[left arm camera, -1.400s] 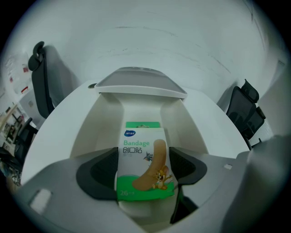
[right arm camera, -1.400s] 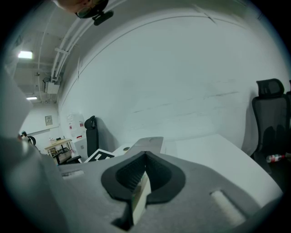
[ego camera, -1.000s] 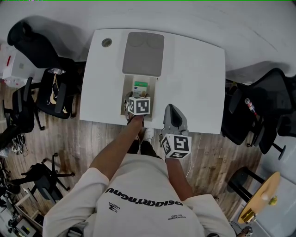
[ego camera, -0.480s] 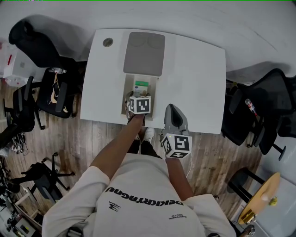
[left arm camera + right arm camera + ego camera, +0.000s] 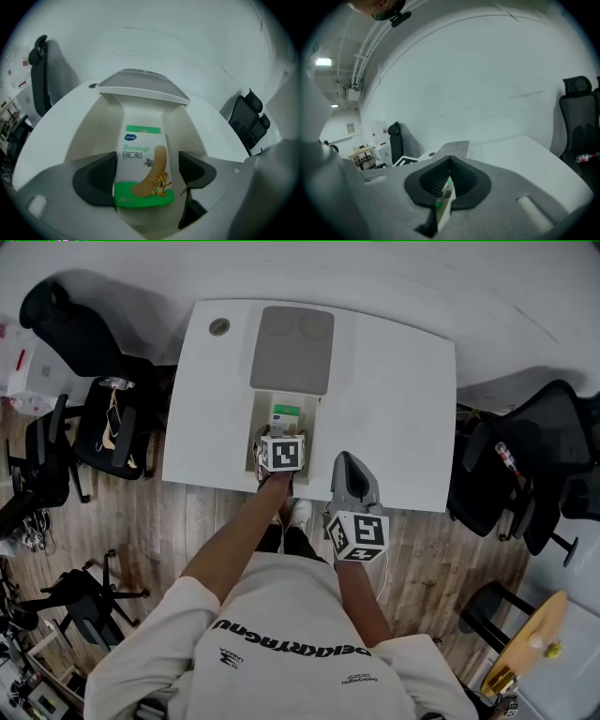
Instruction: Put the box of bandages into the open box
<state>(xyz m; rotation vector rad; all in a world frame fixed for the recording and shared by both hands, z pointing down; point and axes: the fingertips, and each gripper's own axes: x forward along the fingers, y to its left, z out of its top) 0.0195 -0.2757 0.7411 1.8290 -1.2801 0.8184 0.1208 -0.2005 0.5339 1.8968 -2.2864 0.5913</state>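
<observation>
On the white table (image 5: 394, 381), the box of bandages (image 5: 143, 168) lies inside the open box (image 5: 89, 136) at mid-frame, between the left gripper's (image 5: 147, 174) jaws, which have just been opening wide, while the right gripper (image 5: 450, 161) sits closed at lower right.

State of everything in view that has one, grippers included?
open box: open, lid flipped back on the table.
bandage box: lying face up inside the open box.
left gripper: open; jaws have just been opening, bandage box between them, not gripped.
right gripper: shut, tips together, holding nothing.
</observation>
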